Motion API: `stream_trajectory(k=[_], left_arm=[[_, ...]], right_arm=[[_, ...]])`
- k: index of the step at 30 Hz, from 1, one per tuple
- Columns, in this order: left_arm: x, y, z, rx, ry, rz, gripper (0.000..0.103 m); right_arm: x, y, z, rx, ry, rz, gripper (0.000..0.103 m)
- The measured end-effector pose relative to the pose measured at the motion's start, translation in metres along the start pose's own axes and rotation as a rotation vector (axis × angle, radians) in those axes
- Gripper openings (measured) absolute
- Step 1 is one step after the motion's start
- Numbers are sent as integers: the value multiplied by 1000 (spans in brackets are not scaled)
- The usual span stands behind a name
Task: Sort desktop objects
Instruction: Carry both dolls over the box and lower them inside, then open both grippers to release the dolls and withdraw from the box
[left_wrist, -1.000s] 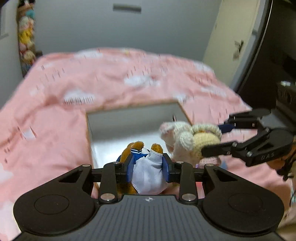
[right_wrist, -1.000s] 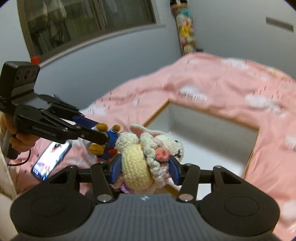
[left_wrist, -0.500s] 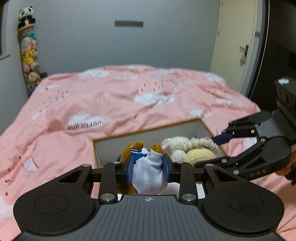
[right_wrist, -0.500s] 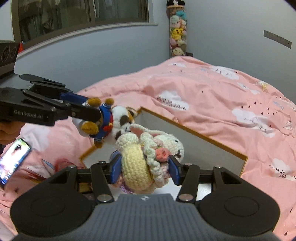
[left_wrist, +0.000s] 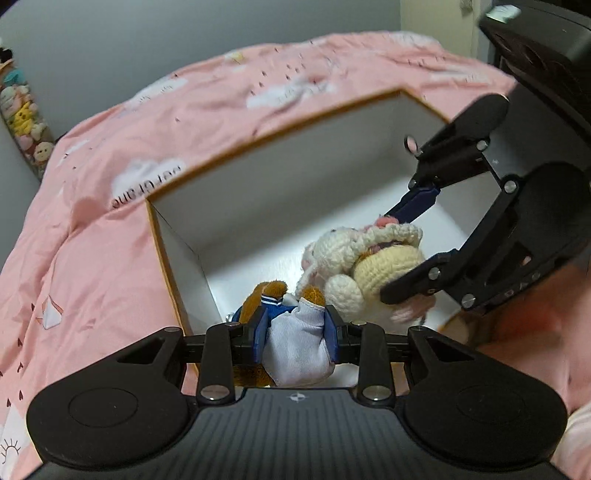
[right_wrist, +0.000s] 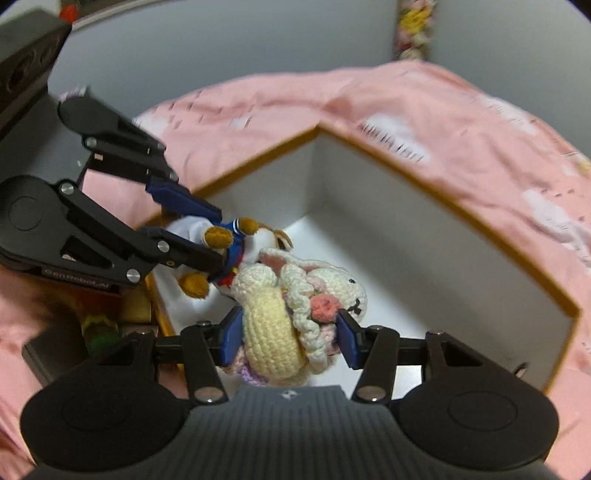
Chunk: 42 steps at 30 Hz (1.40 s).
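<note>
Both toys now hang lower, inside the box (left_wrist: 236, 192): our left gripper (left_wrist: 295, 334) clamps the sailor bear (left_wrist: 295, 343), our right gripper (right_wrist: 288, 334) the crocheted bunny (right_wrist: 280, 325), ready for release.

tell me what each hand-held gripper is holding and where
Left hand-held gripper clamps the sailor plush by its white rear; right hand-held gripper clamps the crochet bunny across its body.

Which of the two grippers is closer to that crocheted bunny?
The right. The right gripper is clamped on the crocheted bunny itself, above the white box. The left gripper is beside it, holding a sailor-suited plush toy that appears to touch the bunny.
</note>
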<state>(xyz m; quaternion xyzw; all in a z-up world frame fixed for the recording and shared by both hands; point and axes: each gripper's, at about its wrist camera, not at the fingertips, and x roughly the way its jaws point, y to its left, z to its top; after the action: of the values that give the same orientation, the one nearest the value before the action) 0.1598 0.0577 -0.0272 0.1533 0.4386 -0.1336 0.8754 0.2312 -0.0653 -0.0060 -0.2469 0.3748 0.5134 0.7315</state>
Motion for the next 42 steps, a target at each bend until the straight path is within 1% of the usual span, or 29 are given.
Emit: stream_trajectory(k=[2, 4, 6, 8, 10, 11, 12, 14, 15, 16, 17, 19, 20, 21, 22, 23, 25, 28, 30, 32, 34, 37, 39, 42], left_arm=[[2, 1, -3, 14, 9, 0, 37], [2, 5, -6, 4, 4, -13, 38], [7, 6, -6, -15, 39, -39, 38], [12, 7, -5, -17, 80, -85, 40], [13, 6, -4, 24, 115, -60, 41], [13, 8, -6, 46, 125, -69, 43], [15, 9, -7, 48, 142, -80, 45], [22, 9, -7, 41, 171, -70, 47], [23, 9, -7, 47, 174, -71, 48], [23, 10, -8, 48, 175, -75, 49], [23, 14, -9, 33, 182, -82, 48], [30, 23, -9, -39, 212, -97, 47], [35, 25, -8, -69, 231, -107, 47], [39, 24, -9, -74, 256, -104, 46], [39, 22, -10, -56, 264, -98, 46], [39, 23, -10, -50, 267, -104, 46], [39, 27, -7, -70, 265, -110, 47], [34, 22, -9, -38, 254, -79, 50], [24, 23, -17, -36, 227, -65, 50], [10, 25, -24, -54, 193, -76, 50], [0, 22, -22, -72, 152, -85, 52], [-7, 21, -17, -103, 106, -76, 52], [-2, 28, -13, -126, 85, -76, 52], [-8, 24, -16, -147, 60, -68, 52]], right_arm=[[11, -3, -3, -2, 42, 36, 56], [17, -5, -4, 4, 48, 81, 56], [24, -8, -2, 28, 63, 128, 57], [33, -12, 4, 43, 69, 184, 57], [42, -18, 9, 57, 120, 223, 58], [42, -20, 8, 54, 134, 245, 58], [42, -24, 9, 57, 143, 268, 59], [45, -32, 11, 117, 170, 279, 61], [46, -32, 11, 131, 176, 279, 62], [45, -29, 11, 119, 171, 265, 63], [42, -26, 10, 102, 161, 250, 63], [39, -22, 8, 90, 148, 243, 64], [40, -24, 7, 102, 144, 254, 65], [46, -28, 9, 141, 158, 276, 62], [55, -30, 11, 167, 186, 292, 60], [57, -29, 11, 159, 197, 298, 60], [62, -26, 14, 126, 182, 292, 60], [75, -25, 14, 154, 199, 295, 61], [74, -18, 11, 140, 180, 287, 61], [73, -15, 8, 140, 166, 275, 61], [74, -17, 7, 162, 164, 278, 61], [76, -18, 7, 171, 173, 276, 64], [73, -15, 9, 160, 173, 254, 64], [64, -9, 10, 149, 155, 222, 66]])
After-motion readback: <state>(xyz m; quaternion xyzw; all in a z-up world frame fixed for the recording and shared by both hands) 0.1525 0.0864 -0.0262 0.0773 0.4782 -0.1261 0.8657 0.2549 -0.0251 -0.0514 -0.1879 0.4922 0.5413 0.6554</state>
